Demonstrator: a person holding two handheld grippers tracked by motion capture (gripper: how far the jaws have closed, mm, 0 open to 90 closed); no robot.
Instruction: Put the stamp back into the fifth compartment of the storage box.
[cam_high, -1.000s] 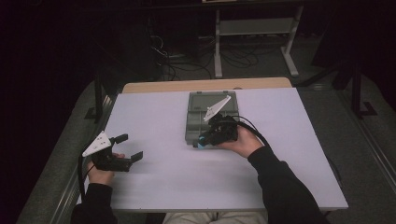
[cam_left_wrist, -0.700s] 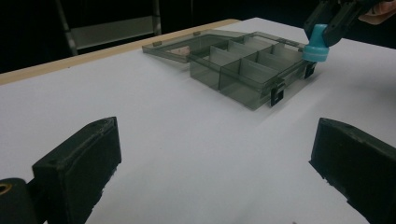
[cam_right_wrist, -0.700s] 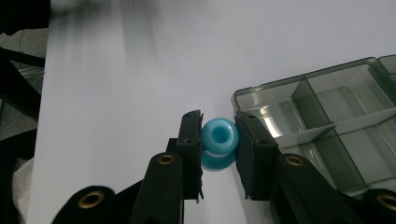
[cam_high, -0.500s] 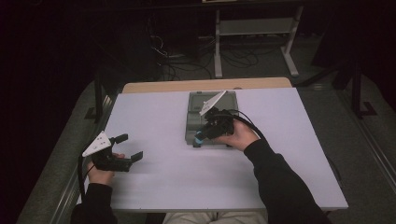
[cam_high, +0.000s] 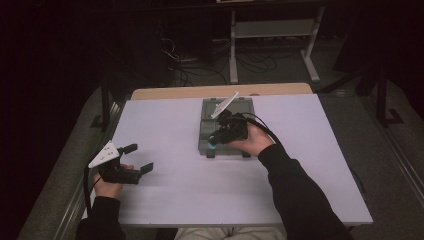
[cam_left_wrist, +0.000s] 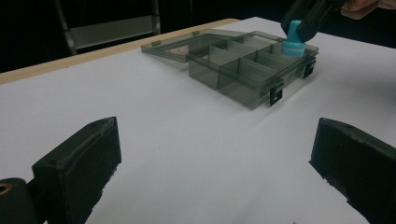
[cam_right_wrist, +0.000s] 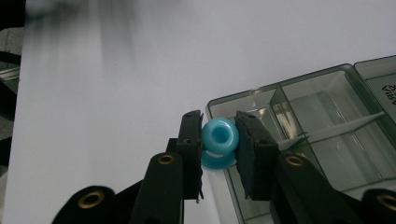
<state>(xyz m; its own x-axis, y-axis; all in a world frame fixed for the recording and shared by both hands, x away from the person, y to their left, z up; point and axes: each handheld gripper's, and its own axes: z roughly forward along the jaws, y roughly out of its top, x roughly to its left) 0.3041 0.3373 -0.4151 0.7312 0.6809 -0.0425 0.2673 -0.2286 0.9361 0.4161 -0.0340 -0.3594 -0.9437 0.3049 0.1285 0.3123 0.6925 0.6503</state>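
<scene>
A smoky grey compartment box (cam_high: 226, 126) lies open in the middle of the white table, its lid (cam_left_wrist: 182, 44) folded flat behind it. My right gripper (cam_high: 214, 141) is shut on a small blue spool-shaped piece (cam_right_wrist: 219, 140), held just above the box's near left corner compartment (cam_right_wrist: 243, 112). From the left gripper view the blue piece (cam_left_wrist: 293, 43) hangs over the box's (cam_left_wrist: 247, 70) far corner. My left gripper (cam_high: 137, 157) rests at the table's left, jaws wide open and empty, well apart from the box.
The white table (cam_high: 170, 190) has bare surface around the box and between the hands. A wooden strip (cam_high: 220, 91) runs along its far edge. Beyond stand a metal frame (cam_high: 272, 35) and floor cables in the dark.
My right gripper with the blue piece has shifted slightly toward the box's near left corner. The left gripper has stayed put.
</scene>
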